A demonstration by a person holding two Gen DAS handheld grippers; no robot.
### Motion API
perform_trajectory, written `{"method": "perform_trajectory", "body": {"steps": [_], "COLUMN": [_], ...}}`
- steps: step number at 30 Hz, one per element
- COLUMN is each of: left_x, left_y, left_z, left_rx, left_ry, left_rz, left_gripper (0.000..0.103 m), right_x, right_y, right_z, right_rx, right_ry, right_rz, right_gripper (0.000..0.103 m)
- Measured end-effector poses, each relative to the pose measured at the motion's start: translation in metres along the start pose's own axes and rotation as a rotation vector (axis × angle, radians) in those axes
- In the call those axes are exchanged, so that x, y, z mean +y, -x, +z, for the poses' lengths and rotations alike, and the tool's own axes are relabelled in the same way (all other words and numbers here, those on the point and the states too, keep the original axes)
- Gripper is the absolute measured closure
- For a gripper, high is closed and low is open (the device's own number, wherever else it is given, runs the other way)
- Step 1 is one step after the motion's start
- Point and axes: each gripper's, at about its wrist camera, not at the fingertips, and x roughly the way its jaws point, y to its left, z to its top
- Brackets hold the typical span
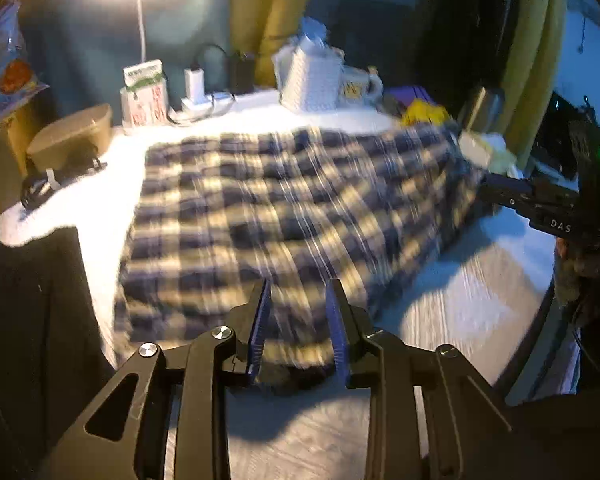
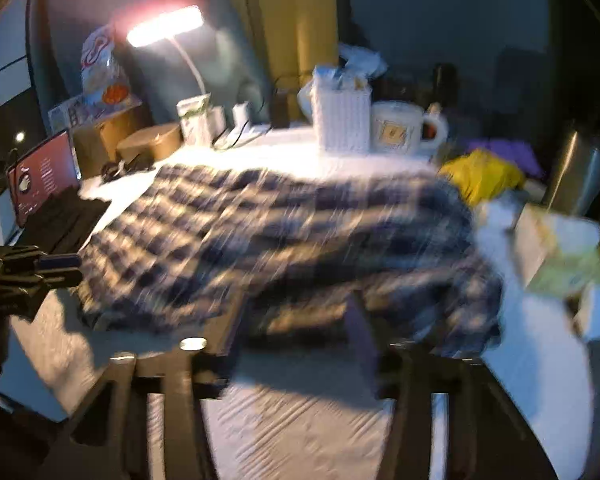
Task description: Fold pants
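The blue and cream plaid pants (image 1: 284,216) lie spread across the white table, blurred by motion; they also show in the right wrist view (image 2: 284,240). My left gripper (image 1: 300,320) is open, its blue-padded fingers straddling the near edge of the pants. My right gripper (image 2: 296,320) is open over the near hem, its fingers blurred. The right gripper also shows at the right of the left wrist view (image 1: 496,186), at the pants' right edge. The left gripper shows at the left of the right wrist view (image 2: 60,268).
A lit desk lamp (image 2: 164,28), a white woven basket (image 2: 342,120), a mug (image 2: 400,128), a tan box (image 1: 72,136), chargers (image 1: 196,88), a yellow cloth (image 2: 480,172), a steel flask (image 2: 576,172) and a laptop (image 2: 44,176) crowd the table's far and side edges.
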Motion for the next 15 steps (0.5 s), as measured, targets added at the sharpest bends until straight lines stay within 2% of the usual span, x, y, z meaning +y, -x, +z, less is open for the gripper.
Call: {"method": "perform_trajectory", "body": {"steps": [5,8,10,12,13,15], "left_x": [0.018,0.033,0.040,0.052,0.054,0.054], "left_y": [-0.022,-0.049,-0.068,-0.082,-0.080,-0.080], "left_z": [0.022,0.027,0.025,0.019,0.016,0.014], "left_rx": [-0.005,0.040,0.095,0.147,0.119,0.122], "left_ry": [0.013,0.038,0.051,0.107,0.104,0.088], "left_rz": [0.046,0.077,0.091,0.094,0.090,0.099], "left_gripper": [0.072,0.072,0.072,0.072,0.072,0.072], "right_x": [-0.023,-0.042,-0.056,-0.059,-0.057,-0.052], "right_y": [-0.016,-0.036,-0.054,-0.071,-0.079,-0.088], "right_z": [0.029,0.041,0.042,0.036,0.030,0.015], "right_rx": [-0.028,-0.020,0.010,0.062,0.095,0.143], "right_ry": [-0.007,-0.031,-0.085,-0.094,-0.084,-0.077], "right_rz": [-0.055,-0.108,-0.098,-0.089,-0.089,-0.087], "right_gripper": [0.062,0.062,0.062,0.062,0.062,0.062]}}
